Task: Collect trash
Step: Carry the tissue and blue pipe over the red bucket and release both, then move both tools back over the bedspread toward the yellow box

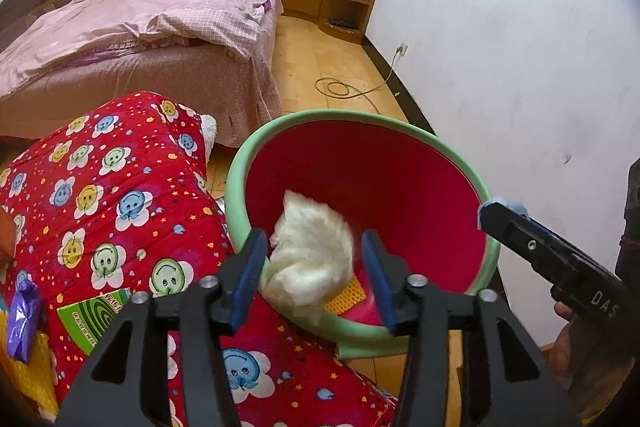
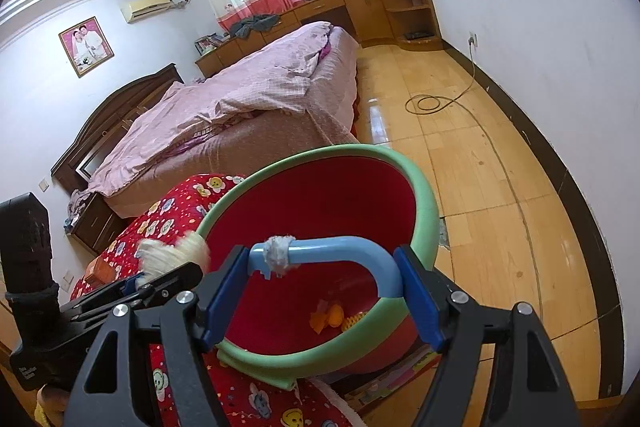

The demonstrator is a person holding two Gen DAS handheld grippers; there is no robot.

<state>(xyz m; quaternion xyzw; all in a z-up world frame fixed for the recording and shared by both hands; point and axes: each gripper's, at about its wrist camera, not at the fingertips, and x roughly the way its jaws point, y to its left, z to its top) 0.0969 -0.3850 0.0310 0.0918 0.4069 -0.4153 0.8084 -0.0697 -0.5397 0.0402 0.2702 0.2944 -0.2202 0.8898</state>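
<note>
Over the red basin [image 1: 400, 163] | left gripper [image 1: 314, 259] released, white wad [image 1: 312, 259] between its blue pads | right gripper [image 2: 324, 291] clamps the blue handle [image 2: 344, 247].

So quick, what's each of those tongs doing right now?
Left tongs: open, white wad loose between them.
Right tongs: gripping the bucket's blue handle.

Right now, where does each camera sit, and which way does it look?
Left wrist: sits on the left gripper, looking down along its blue fingers at a white tissue wad over the red bucket; the right gripper and a hand show.
Right wrist: sits on the right gripper, around the blue handle; the left gripper shows.
Both share the bucket, bed and quilt.
</note>
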